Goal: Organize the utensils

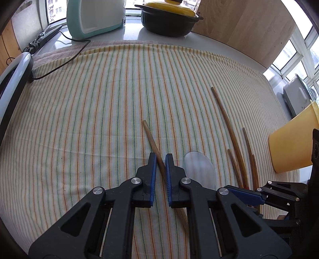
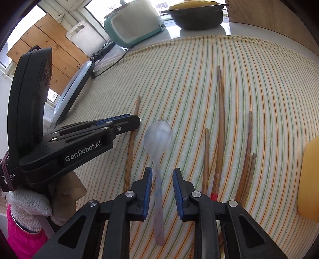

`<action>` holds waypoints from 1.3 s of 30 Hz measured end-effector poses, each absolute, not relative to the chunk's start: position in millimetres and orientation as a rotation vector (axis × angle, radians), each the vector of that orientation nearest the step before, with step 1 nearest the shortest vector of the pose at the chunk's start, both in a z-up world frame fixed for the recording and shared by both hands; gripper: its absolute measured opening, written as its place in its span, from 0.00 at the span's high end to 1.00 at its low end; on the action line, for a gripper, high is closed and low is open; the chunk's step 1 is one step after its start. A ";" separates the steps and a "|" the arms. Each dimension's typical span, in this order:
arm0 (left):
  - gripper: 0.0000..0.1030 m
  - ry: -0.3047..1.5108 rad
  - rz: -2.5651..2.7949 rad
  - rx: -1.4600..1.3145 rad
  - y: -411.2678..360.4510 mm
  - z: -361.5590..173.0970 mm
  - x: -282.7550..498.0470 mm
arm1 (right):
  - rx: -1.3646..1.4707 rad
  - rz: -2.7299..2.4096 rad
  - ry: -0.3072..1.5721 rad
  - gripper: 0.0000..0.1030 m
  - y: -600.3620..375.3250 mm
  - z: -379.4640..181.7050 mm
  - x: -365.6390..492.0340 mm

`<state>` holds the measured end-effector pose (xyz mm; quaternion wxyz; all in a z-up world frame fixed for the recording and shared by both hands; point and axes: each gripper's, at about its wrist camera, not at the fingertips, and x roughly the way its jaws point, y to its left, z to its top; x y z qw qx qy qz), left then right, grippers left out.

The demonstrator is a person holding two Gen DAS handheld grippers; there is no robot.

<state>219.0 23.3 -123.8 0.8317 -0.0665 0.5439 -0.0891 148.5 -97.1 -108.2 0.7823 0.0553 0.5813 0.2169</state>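
A brown wooden chopstick (image 1: 151, 137) lies slantwise on the striped cloth (image 1: 89, 119). My left gripper (image 1: 161, 159) is shut on its middle, blue pads against the wood. In the right wrist view the same gripper (image 2: 133, 121) shows from the side, over that chopstick (image 2: 137, 105). A translucent pale spoon (image 2: 158, 137) lies bowl away from me. My right gripper (image 2: 162, 173) straddles its handle with a gap on each side, so it is open. Several more chopsticks (image 2: 220, 119) lie to the right of the spoon, one with a red end.
A yellow container (image 2: 311, 175) sits at the cloth's right edge. At the back stand a teal appliance (image 1: 95, 18) and a black pot with a yellow lid (image 1: 169, 22). A black cord (image 1: 65, 63) crosses the far left corner. A gloved hand (image 2: 30, 203) holds the left gripper.
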 end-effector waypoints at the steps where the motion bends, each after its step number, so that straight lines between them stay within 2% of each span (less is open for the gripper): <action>1: 0.94 1.154 -0.191 -0.145 24.6 -123.4 216.7 | 0.104 0.464 1.252 0.80 -94.5 -107.7 150.2; 9: 0.94 1.151 -0.198 -0.188 39.5 -122.8 210.2 | -0.146 0.440 1.241 0.81 -58.1 -105.6 146.4; 11: 0.95 1.151 -0.199 -0.196 42.1 -122.6 208.6 | -0.207 0.424 1.232 0.90 -53.6 -105.9 144.1; 13: 0.95 1.149 -0.200 -0.198 43.6 -122.4 207.1 | -0.236 0.416 1.227 0.95 -54.6 -105.6 143.3; 22: 0.96 1.115 -0.237 -0.251 46.3 -108.9 196.8 | -0.100 0.425 1.205 0.96 -78.6 -95.1 134.0; 39: 0.97 0.943 -0.335 -0.271 34.4 -37.9 158.9 | 0.042 0.413 0.989 0.96 -126.1 -33.3 98.8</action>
